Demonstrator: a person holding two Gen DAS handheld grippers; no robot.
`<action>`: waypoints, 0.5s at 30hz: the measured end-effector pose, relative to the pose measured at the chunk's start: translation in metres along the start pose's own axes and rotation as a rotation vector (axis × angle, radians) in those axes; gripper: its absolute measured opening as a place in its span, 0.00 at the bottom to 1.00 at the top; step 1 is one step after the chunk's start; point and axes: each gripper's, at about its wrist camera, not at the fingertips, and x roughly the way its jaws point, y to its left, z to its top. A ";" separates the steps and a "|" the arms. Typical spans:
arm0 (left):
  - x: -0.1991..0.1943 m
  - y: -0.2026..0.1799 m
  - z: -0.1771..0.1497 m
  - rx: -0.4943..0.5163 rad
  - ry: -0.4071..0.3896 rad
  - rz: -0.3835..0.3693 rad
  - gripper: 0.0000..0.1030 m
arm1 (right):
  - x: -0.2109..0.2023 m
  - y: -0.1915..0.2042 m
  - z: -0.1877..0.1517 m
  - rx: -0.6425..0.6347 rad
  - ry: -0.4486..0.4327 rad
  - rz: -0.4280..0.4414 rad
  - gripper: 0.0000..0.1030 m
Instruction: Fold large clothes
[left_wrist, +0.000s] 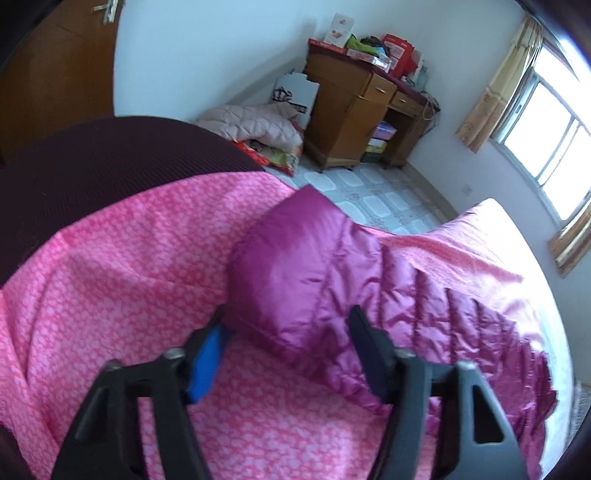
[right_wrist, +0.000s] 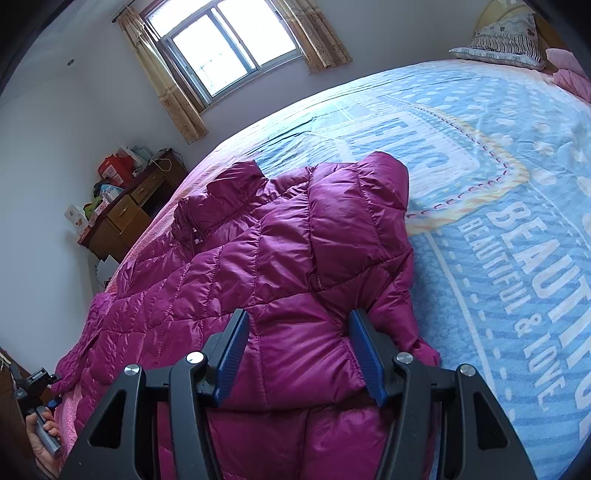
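We've got the magenta quilted puffer jacket (right_wrist: 266, 258) on the bed (right_wrist: 480, 184) with a sleeve folded over, body folds left; right gripper (right_wrist: 300, 350) fingers clenched on its near bulge, left gripper (left_wrist: 286, 349) released, half-closed.

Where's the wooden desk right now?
In the left wrist view the wooden desk stands against the far wall, between the pale padded coat and the window.

I am seeing the purple jacket (right_wrist: 280, 251) running under the right gripper (right_wrist: 299, 350), its hem cut off below; the desk clutter (left_wrist: 369, 48) is staying too small to identify.
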 end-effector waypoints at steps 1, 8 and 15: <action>-0.001 -0.001 0.000 0.005 -0.009 -0.004 0.40 | 0.000 0.000 0.000 0.000 0.000 0.000 0.56; -0.017 -0.015 0.003 0.059 -0.059 -0.046 0.19 | 0.000 0.000 0.000 0.002 -0.001 0.003 0.56; -0.096 -0.094 -0.009 0.271 -0.288 -0.174 0.19 | 0.000 -0.001 0.000 0.009 -0.004 0.011 0.56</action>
